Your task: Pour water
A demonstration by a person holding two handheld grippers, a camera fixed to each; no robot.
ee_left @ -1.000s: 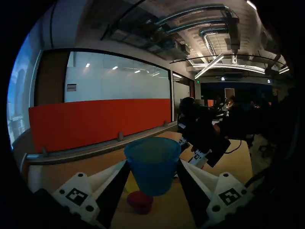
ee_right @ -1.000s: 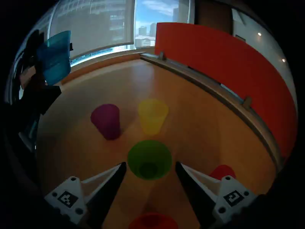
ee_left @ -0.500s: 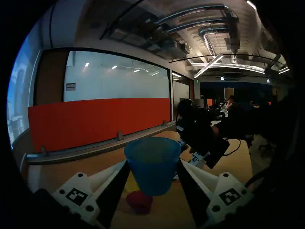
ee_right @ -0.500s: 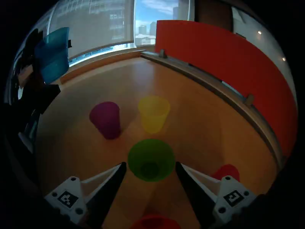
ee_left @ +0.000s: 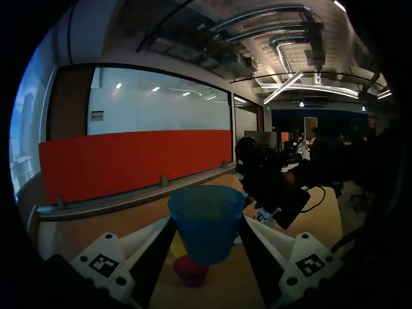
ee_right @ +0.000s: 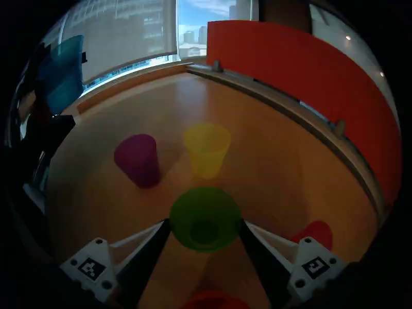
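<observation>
At bottom centre of the left gripper view, the left gripper (ee_left: pixel 207 221) clamps a blue cup (ee_left: pixel 206 234), upright, between both fingers. At bottom centre of the right gripper view, the right gripper (ee_right: pixel 204 226) pinches a green cup (ee_right: pixel 205 213) by its sides, mouth toward the camera. Above it, mid-frame, a purple cup (ee_right: pixel 136 166) and a yellow cup (ee_right: pixel 207 149) stand on the wooden table (ee_right: pixel 288 170).

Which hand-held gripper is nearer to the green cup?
Right. The green cup sits between the fingers of the right hand-held gripper; the left hand-held gripper, holding the blue cup, is far off.
</observation>
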